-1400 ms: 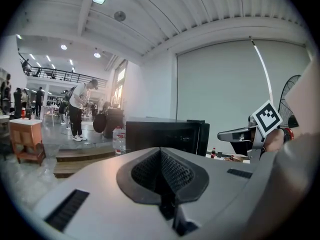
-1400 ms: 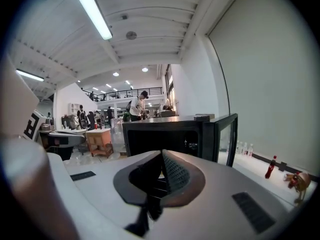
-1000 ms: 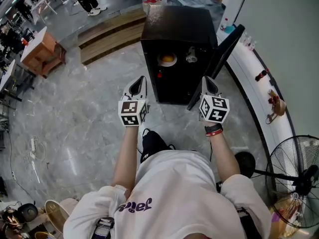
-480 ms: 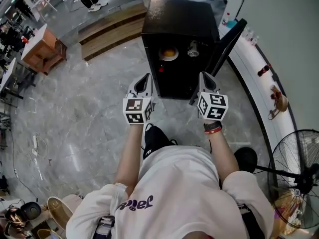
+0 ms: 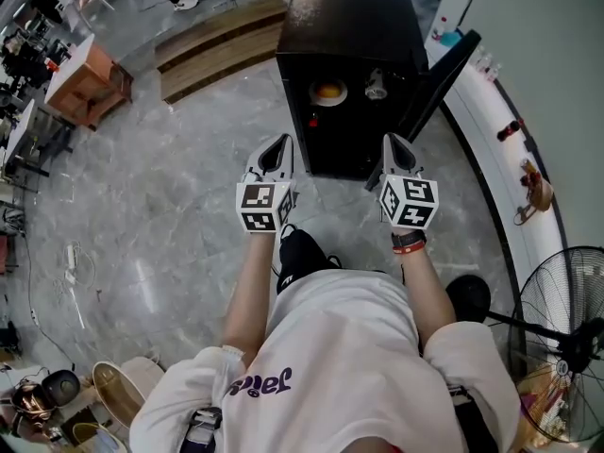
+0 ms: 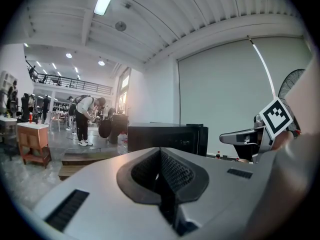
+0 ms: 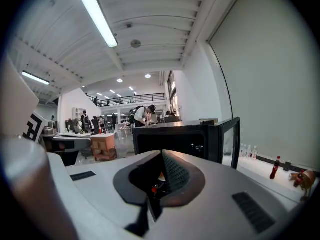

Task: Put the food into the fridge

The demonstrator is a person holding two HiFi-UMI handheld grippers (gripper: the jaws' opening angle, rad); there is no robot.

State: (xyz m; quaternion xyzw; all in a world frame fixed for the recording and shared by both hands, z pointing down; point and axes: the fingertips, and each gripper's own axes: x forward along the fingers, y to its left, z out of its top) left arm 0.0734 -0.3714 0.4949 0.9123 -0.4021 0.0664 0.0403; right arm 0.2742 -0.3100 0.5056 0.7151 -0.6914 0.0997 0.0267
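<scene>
A small black fridge [image 5: 351,28] stands on the floor ahead with its door [image 5: 444,75] swung open to the right. Inside sit a plate with orange food [image 5: 328,92], a clear glass item [image 5: 377,88] and a small red thing [image 5: 312,123] lower down. My left gripper [image 5: 279,145] and right gripper [image 5: 394,145] hover side by side in front of the fridge, both shut and holding nothing. The fridge [image 6: 165,136] shows beyond the jaws in the left gripper view, and the fridge [image 7: 175,139] and its door [image 7: 229,141] appear in the right gripper view.
A white curved ledge [image 5: 491,159] with bottles and a small figure runs along the right. A standing fan [image 5: 557,338] is at lower right. A wooden step [image 5: 217,50] and an orange table [image 5: 90,88] lie far left. People stand in the background.
The view has shifted a little closer to the fridge. Both grippers stay shut and level in front of it, the left one edging slightly right.
</scene>
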